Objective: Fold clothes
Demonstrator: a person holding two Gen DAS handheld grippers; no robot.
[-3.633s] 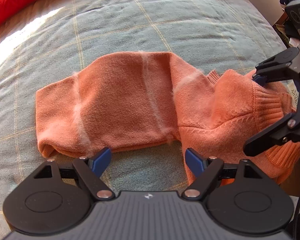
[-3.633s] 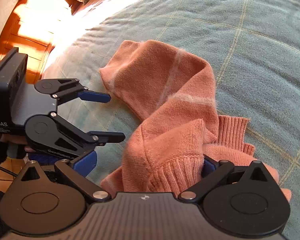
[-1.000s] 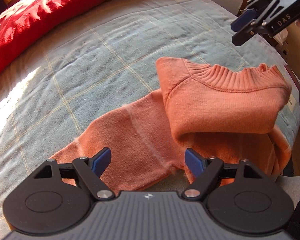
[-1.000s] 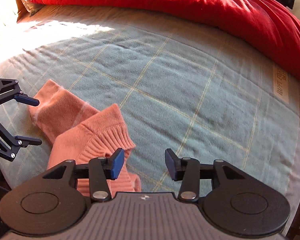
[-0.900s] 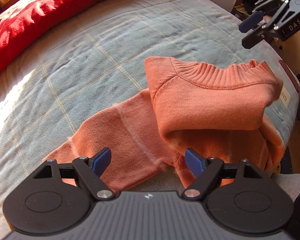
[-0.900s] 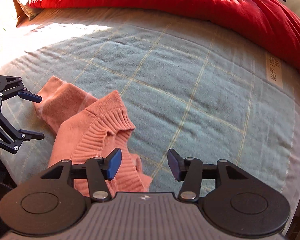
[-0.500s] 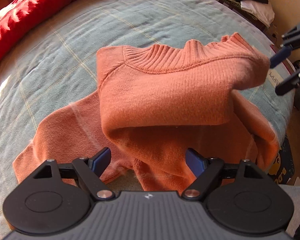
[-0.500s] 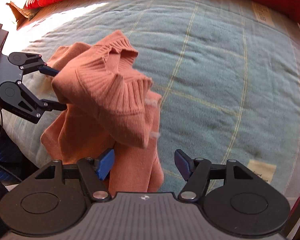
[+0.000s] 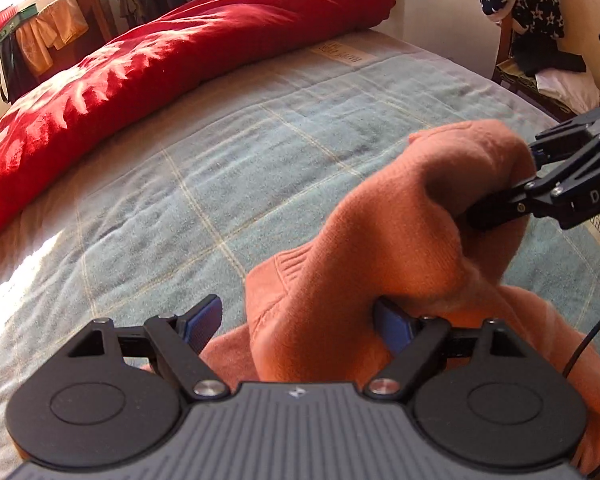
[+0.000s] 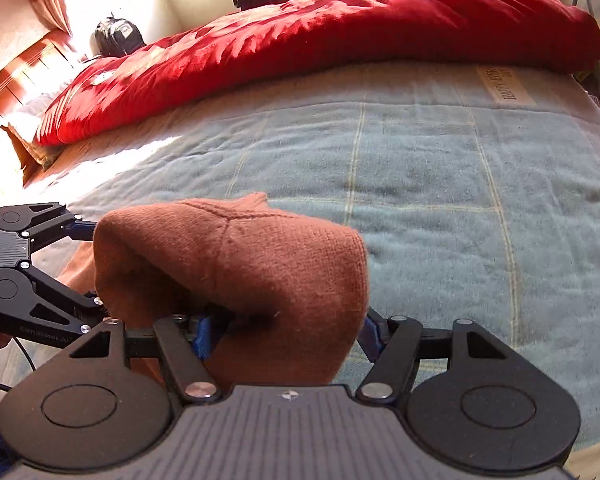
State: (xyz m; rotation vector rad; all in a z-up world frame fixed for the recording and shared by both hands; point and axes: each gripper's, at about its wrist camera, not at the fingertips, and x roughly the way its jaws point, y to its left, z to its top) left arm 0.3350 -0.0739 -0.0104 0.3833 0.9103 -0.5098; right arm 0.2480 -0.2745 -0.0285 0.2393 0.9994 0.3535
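Broadly, most of both views was taken up by a bed covered with a pale blue blanket (image 9: 228, 168) crossed by thin yellowish lines, and sunlight was seen falling across its left part. Along the far side of the blanket a red duvet (image 9: 172, 60) was bunched up in a long roll. Beyond the bed, in the left wrist view, a wooden chair (image 9: 516, 76) piled with dark and pale garments was seen at the upper right, with a star-patterned cloth hung above it.

An orange sweater (image 9: 400, 240) was held up off the blanket between the two tools, its upper part raised into a rounded hump and its lower part left hanging toward the near edge of the bed. A ribbed band was visible on it near the left gripper.

The left gripper (image 9: 300, 320) was seen with its jaws set wide, and the sweater's fabric was draped through the gap and against the right-hand blue pad. The right gripper (image 10: 288, 330) was likewise spread wide, with the knit bulging between its fingers and over the left pad (image 10: 204, 332). Whether the cloth was actually pinched by either tool could not be told.
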